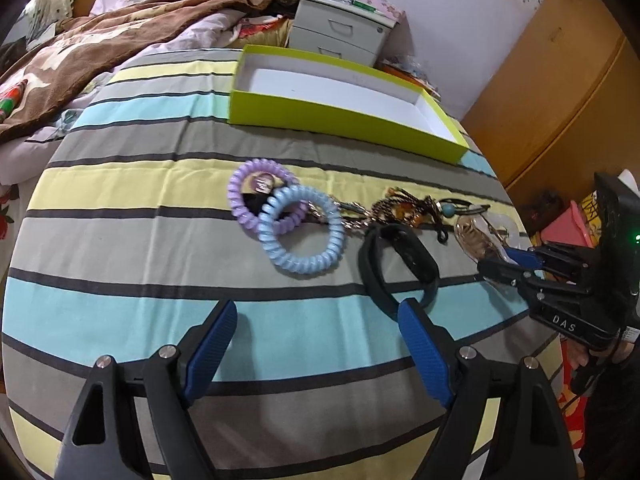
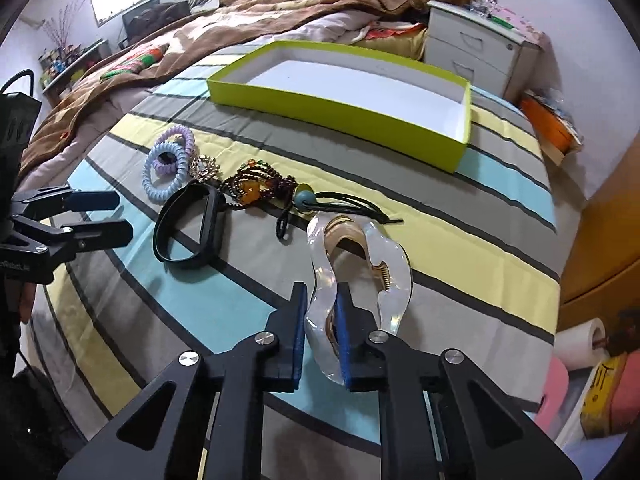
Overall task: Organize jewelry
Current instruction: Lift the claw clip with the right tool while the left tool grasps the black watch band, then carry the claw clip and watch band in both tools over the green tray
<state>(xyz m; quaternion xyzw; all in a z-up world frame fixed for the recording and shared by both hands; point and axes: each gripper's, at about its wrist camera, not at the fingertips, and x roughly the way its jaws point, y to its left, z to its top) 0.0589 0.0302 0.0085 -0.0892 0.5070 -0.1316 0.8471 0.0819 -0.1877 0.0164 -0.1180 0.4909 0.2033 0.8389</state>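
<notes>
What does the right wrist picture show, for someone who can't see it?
The right gripper is shut on a clear wavy bangle on a striped bedspread. Behind it sits an empty lime-green box.

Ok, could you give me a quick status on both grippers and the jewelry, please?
Right gripper shut on clear bangle. Left gripper open, empty, over the bedspread. Green box empty. Path to box looks clear.
</notes>
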